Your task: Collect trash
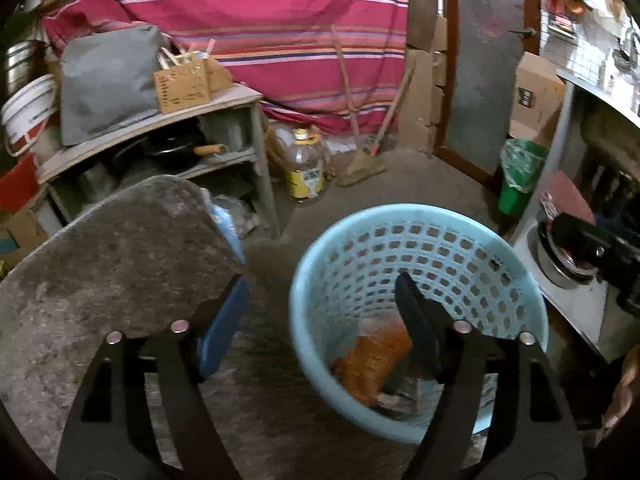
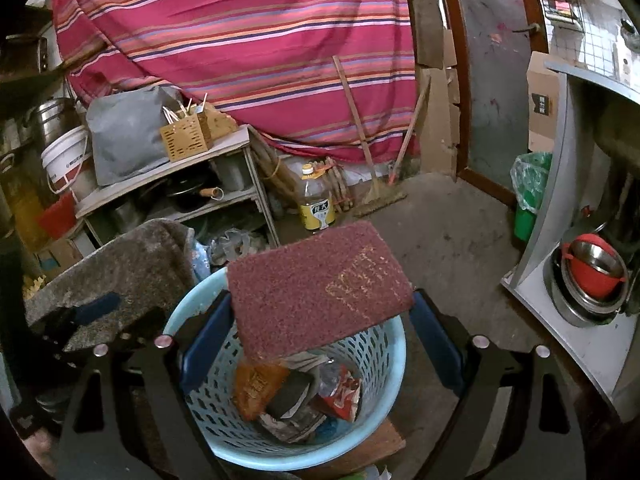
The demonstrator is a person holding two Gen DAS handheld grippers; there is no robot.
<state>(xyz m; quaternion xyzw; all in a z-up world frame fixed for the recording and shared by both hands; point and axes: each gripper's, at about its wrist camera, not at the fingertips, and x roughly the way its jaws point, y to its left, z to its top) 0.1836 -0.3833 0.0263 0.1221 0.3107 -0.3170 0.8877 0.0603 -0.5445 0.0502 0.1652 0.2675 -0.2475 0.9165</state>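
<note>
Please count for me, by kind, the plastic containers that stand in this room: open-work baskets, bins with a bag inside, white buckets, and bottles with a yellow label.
Light blue open-work basket: 1
Green bin with a bag inside: 1
White bucket: 1
Bottle with a yellow label: 1
Total: 4

light: dim indoors, brightest at upper right | colour: warm cast | blur: basket (image 1: 420,216) rim and near edges smeared | distortion: strong fisheye bend; dark vignette in all 4 corners

Black tool (image 2: 320,312) arms; blue pads (image 2: 434,344); silver screws (image 2: 478,341)
</note>
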